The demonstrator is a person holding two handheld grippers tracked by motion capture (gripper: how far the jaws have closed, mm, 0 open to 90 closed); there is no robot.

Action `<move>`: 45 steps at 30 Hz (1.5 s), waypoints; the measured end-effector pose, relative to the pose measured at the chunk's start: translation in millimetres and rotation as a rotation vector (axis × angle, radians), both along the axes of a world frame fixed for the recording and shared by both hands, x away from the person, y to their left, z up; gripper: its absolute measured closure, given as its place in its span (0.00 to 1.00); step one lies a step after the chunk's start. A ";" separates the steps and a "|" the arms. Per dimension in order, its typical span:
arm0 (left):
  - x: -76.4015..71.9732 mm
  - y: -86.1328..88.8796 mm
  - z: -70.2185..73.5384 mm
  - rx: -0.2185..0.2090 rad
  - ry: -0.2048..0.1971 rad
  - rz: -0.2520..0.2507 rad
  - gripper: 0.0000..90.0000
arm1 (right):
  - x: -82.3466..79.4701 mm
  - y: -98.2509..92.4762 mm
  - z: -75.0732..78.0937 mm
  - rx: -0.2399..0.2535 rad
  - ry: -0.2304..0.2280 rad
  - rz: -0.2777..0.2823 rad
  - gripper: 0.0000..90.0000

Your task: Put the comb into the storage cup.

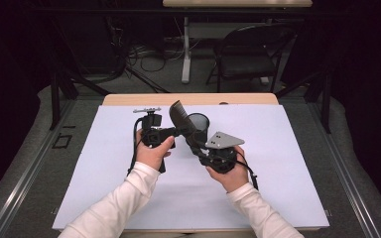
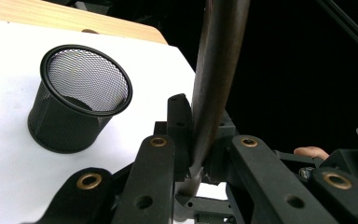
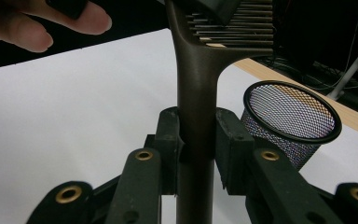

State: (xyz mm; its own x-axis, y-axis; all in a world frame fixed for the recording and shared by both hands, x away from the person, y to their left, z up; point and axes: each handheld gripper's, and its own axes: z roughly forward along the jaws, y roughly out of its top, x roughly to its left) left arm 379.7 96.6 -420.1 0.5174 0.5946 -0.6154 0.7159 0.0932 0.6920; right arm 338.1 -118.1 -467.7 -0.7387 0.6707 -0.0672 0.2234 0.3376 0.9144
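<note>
A dark brown comb (image 1: 180, 116) is held up over the white sheet, teeth end highest. My left gripper (image 1: 178, 132) comes in from the left and is shut on the comb's thin edge (image 2: 219, 56). From the lower right, my right gripper (image 1: 195, 141) is shut on the comb's handle (image 3: 198, 70), with the teeth showing above its jaws. In the left gripper view my left gripper (image 2: 200, 122) pinches the comb between both pads, and my right gripper (image 3: 198, 122) does the same. A black mesh cup (image 1: 199, 122) stands upright just behind the comb.
The mesh cup (image 2: 81, 100) (image 3: 291, 119) looks empty. A white sheet (image 1: 278, 163) covers the wooden table (image 1: 129, 99). Beyond the table's far edge stand a black folding chair (image 1: 248, 54) and floor cables. The person's left hand (image 3: 28, 23) is close above the right gripper.
</note>
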 end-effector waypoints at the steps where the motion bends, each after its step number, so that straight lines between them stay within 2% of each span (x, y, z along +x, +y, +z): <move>1: 0.0 0.0 0.0 -0.001 0.000 0.000 0.93 | 0.0 0.0 0.1 0.000 0.000 0.000 0.81; 32: 4.3 -1.8 -0.4 -0.009 0.003 -0.006 0.93 | 1.5 -1.3 -0.8 0.010 0.001 -0.009 0.80; 45: 6.5 -2.8 0.8 -0.005 -0.008 -0.008 0.93 | 2.6 -3.7 -1.6 0.018 0.007 -0.014 0.64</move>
State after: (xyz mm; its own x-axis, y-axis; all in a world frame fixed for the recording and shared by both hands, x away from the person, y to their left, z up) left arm 386.2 93.8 -419.3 0.5265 0.5876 -0.6144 0.7113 0.0912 0.6969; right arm 340.7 -121.8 -469.3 -0.7295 0.6822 -0.0501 0.2342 0.3179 0.9187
